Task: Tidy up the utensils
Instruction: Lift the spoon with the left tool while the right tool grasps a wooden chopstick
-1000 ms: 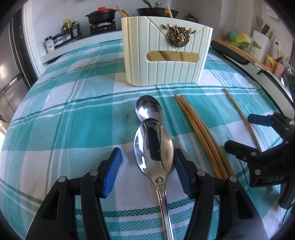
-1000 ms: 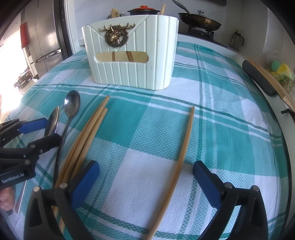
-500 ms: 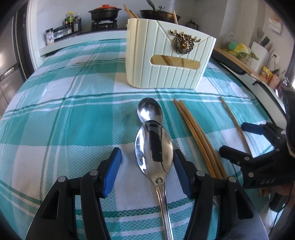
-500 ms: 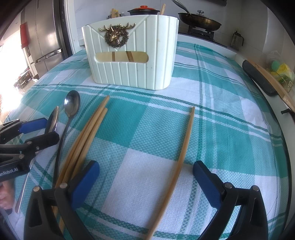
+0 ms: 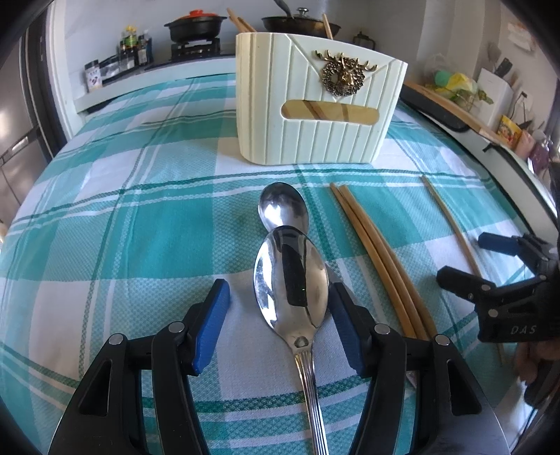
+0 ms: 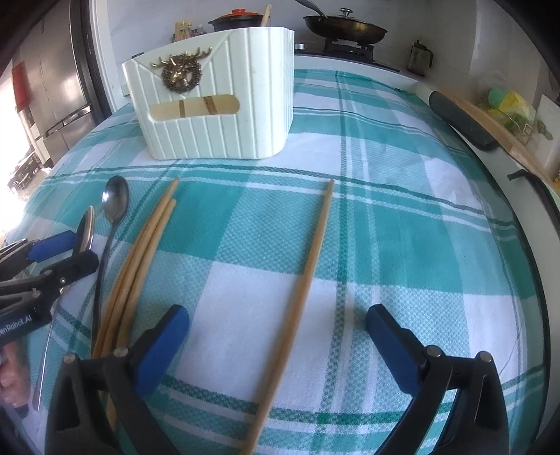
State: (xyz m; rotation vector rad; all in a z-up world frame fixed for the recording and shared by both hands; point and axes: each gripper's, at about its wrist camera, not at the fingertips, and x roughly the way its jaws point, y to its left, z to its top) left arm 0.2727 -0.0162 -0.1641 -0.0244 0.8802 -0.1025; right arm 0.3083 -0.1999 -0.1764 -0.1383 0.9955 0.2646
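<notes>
A cream utensil holder (image 5: 315, 105) with a gold deer badge stands on the teal checked cloth; it also shows in the right wrist view (image 6: 217, 101). My left gripper (image 5: 278, 304) is open around a large steel spoon (image 5: 290, 283), whose bowl sits between the blue pads. A smaller spoon (image 5: 283, 208) lies just beyond it. My right gripper (image 6: 276, 336) is open over a single chopstick (image 6: 304, 280) that runs between its fingers. A bundle of chopsticks (image 6: 140, 269) lies left of it.
Chopsticks stick up out of the holder (image 5: 241, 21). A stove with a pot (image 5: 196, 24) and a pan (image 6: 344, 26) stands behind the table. A dark tray edge (image 6: 462, 119) and clutter line the right side. A fridge (image 6: 56, 98) is at the left.
The left gripper has edged closer to the holder with the large spoon still between its open fingers. The right gripper has shifted right, so the single chopstick now lies between its fingers.
</notes>
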